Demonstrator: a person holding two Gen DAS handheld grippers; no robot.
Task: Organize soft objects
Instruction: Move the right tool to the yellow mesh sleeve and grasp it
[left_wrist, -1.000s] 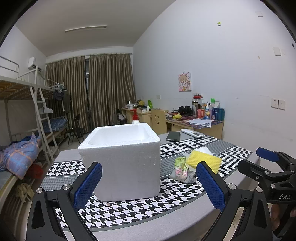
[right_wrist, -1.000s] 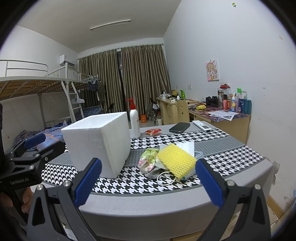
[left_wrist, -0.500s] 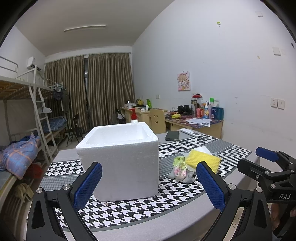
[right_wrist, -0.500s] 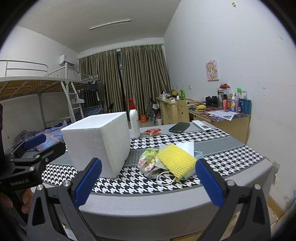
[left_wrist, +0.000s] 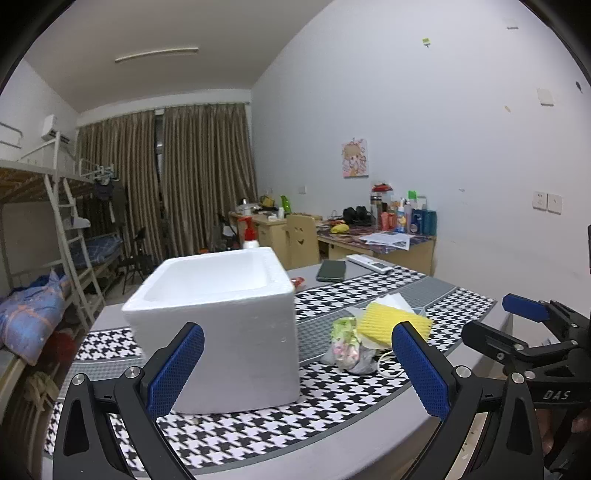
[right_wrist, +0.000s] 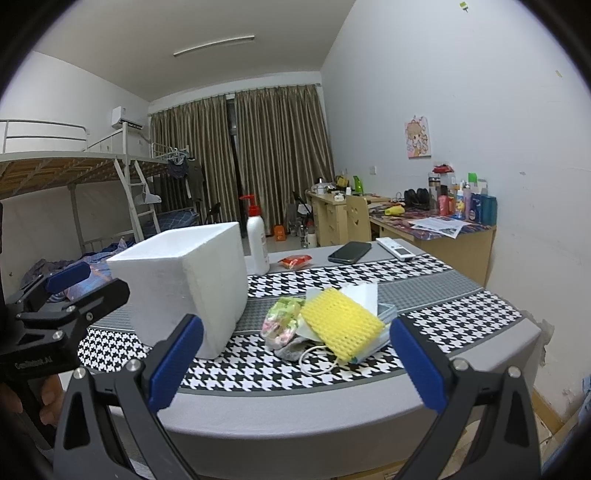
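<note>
A white foam box stands open-topped on the houndstooth mat; it also shows in the right wrist view. To its right lies a pile of soft things: a yellow foam net, a green-pink floral cloth, a white sheet and a blue mask. The pile also shows in the left wrist view. My left gripper is open and empty before the box. My right gripper is open and empty before the pile.
A pump bottle, a red snack packet, a black phone and a white remote lie on the far side of the table. A cluttered desk stands behind. A bunk bed stands at left.
The left gripper has shifted slightly, so the box sits a little lower and to the left in its view. The right gripper has barely moved. Both stay open.
</note>
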